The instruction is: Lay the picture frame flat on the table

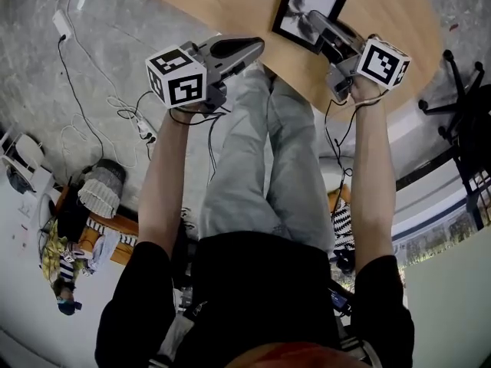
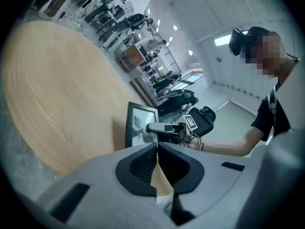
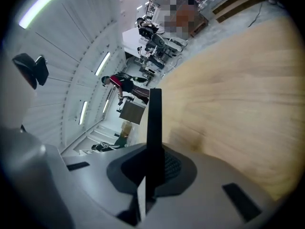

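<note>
A black picture frame (image 1: 305,8) with a grey print stands about upright on the round wooden table (image 1: 230,2). My right gripper (image 1: 316,24) is shut on the frame's near side edge. In the right gripper view the frame (image 3: 154,123) shows edge-on as a thin black bar clamped between the jaws of that gripper (image 3: 151,168). My left gripper (image 1: 252,49) hovers at the table's near edge, left of the frame, shut with nothing in it. In the left gripper view its jaws (image 2: 157,152) meet, and beyond them are the frame (image 2: 137,124) and the right gripper (image 2: 151,127).
The table's near edge (image 1: 307,102) curves above the person's legs. White cables and a power strip (image 1: 138,121) lie on the floor at the left. A black office chair base (image 1: 460,90) stands at the right. Bags and clutter (image 1: 77,221) sit at the lower left.
</note>
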`<action>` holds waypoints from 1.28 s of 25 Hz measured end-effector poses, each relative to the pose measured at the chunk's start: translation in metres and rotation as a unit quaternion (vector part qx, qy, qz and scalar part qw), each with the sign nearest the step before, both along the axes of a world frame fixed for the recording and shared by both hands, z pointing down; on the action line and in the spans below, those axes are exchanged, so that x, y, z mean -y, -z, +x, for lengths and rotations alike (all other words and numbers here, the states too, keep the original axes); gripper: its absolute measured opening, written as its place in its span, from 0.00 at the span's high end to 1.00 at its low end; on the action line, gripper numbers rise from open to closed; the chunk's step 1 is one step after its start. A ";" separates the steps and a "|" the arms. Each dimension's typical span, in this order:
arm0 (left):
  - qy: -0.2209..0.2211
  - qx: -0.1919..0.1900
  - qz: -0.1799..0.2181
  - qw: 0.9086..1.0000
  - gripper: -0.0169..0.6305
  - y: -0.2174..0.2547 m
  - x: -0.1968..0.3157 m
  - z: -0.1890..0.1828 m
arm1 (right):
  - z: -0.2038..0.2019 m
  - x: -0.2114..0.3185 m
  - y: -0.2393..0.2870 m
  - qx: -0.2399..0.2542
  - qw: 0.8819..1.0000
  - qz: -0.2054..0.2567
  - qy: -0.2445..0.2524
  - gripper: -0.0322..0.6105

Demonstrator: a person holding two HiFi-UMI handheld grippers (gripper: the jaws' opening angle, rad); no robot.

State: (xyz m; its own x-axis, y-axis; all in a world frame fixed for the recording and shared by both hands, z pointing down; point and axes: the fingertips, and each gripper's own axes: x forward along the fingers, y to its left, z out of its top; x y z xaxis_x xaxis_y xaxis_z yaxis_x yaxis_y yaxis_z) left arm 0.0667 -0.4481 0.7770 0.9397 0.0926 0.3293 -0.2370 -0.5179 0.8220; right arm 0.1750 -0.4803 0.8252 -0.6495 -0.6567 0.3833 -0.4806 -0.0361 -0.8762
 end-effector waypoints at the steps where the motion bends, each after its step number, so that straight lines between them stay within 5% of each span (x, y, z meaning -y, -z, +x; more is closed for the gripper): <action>1: 0.002 0.007 0.002 1.000 0.95 -0.002 -0.001 0.001 | 0.002 0.001 -0.005 -0.005 1.000 -0.009 -0.005 0.92; 10: 0.000 0.019 -0.008 1.000 0.96 -0.008 -0.019 0.008 | 0.010 -0.003 -0.032 -0.017 0.997 -0.056 -0.042 0.91; 16: -0.001 0.021 -0.016 1.000 0.96 -0.009 -0.028 0.005 | 0.020 -0.007 -0.045 -0.122 0.989 -0.073 -0.033 0.85; 23: 0.006 0.019 -0.023 1.000 0.96 -0.009 -0.028 0.000 | 0.032 -0.005 -0.058 -0.269 0.957 -0.103 -0.024 0.65; 32: 0.045 0.024 -0.009 0.999 0.96 -0.004 -0.018 0.003 | 0.049 -0.012 -0.061 -0.405 0.907 -0.115 -0.023 0.62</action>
